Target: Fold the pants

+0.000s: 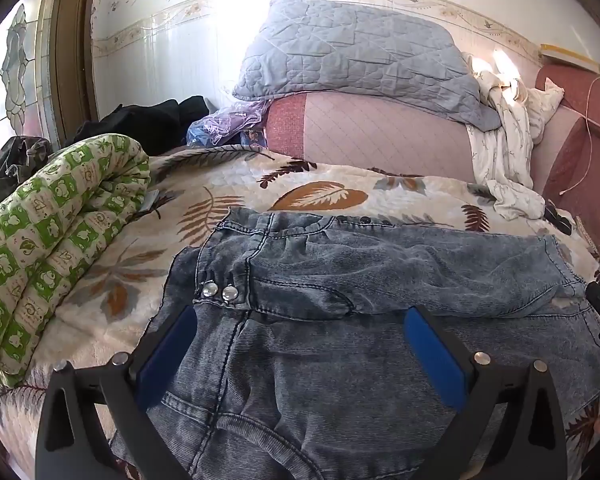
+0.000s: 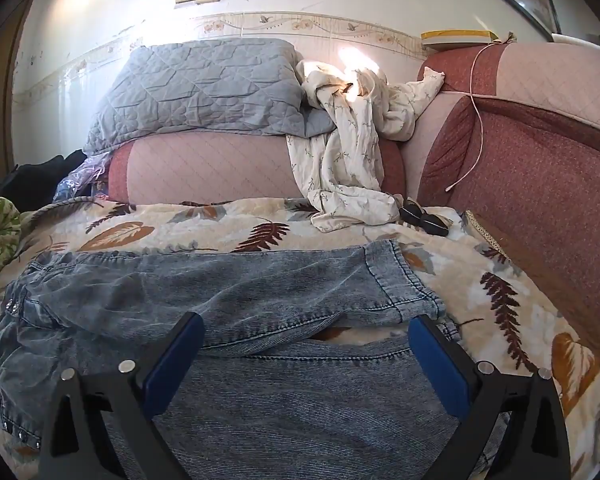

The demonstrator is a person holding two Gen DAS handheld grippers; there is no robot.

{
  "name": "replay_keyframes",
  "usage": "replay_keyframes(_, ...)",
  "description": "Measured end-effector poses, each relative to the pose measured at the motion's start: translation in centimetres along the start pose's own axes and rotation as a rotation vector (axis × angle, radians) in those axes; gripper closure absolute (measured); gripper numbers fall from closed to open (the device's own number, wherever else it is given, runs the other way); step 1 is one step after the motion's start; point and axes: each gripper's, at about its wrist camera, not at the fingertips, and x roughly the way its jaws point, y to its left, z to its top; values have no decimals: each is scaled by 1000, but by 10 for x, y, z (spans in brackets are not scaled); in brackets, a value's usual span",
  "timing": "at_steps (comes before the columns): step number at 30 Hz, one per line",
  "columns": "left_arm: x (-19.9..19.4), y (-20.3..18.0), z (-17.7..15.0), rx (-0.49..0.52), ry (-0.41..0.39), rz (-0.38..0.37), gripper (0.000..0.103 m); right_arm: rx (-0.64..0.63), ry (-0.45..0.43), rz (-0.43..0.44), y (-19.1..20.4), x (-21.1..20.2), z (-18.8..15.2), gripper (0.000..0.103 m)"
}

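Both grippers wide, nothing clamped. Left gripper [image 1: 300, 320] hangs over the waist end of the jeans [image 1: 340, 280], blue pads [image 1: 168, 356] spread to either side of the fly seam, denim visible in the gap but I see no pinch on it. Two metal snap buttons [image 1: 220, 291] sit just ahead of the left pad on the waistband. Right gripper [image 2: 306, 330] same state, jaws at full spread over the leg end of the jeans [image 2: 260, 280]; one leg's hem [image 2: 412, 280] lies just beyond its right pad, and a strip of bedspread shows between the upper leg and the layer under it. Jeans lie laid out across the leaf-print bedspread [image 1: 320, 196], waist toward the left side, legs running right, upper leg lying over the lower one. Around it: rolled green-and-white quilt [image 1: 60, 220] at the left edge of the bed, grey quilted pillow [image 2: 204, 88] on top of the pink headboard cushion [image 2: 212, 164], crumpled white floral sheet [image 2: 348, 152] hanging down beside it, a small dark object [image 2: 424, 218] on the bedspread near the sheet; can't tell what it is. A white cable [image 2: 478, 120] dangles over the red padded side panel [image 2: 540, 180].
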Motion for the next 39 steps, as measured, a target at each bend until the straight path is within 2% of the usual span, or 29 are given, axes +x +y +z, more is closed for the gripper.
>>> replay_keyframes(39, 11, 4, -3, 21, 34, 1, 0, 42, -5, 15, -6, 3, 1, 0)
